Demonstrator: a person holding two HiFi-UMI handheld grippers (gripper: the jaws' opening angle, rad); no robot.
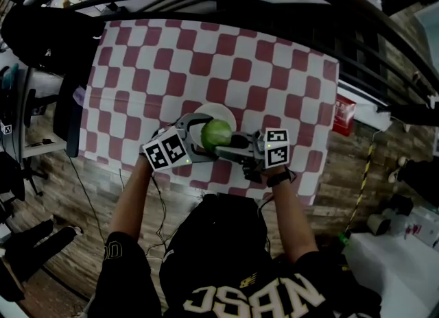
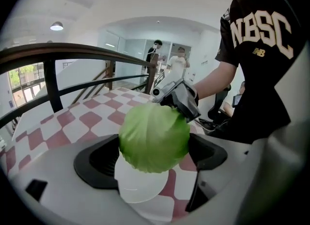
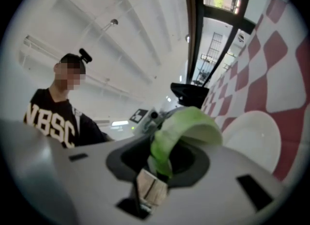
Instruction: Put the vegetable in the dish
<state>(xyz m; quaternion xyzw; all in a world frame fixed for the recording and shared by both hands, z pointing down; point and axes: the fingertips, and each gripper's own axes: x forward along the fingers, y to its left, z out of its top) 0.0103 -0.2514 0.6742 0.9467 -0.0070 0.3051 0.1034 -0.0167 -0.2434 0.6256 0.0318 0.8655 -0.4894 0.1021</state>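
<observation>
- My right tongs (image 1: 233, 143) grip the round green leafy vegetable (image 1: 216, 133) just above the round white dish (image 1: 218, 110) on the red-and-white checked worktop (image 1: 274, 70).
- My left tongs (image 1: 197, 138) stand wide open, with the vegetable between them.

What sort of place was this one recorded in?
Probably an indoor office or lab floor set up for recording. A table under a red-and-white checked cloth stands beside a dark stair railing, with wood-look flooring around it and glass-walled rooms behind.

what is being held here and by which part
The green vegetable, pinched by a leaf edge in the right gripper; the left gripper is open around it.
</observation>
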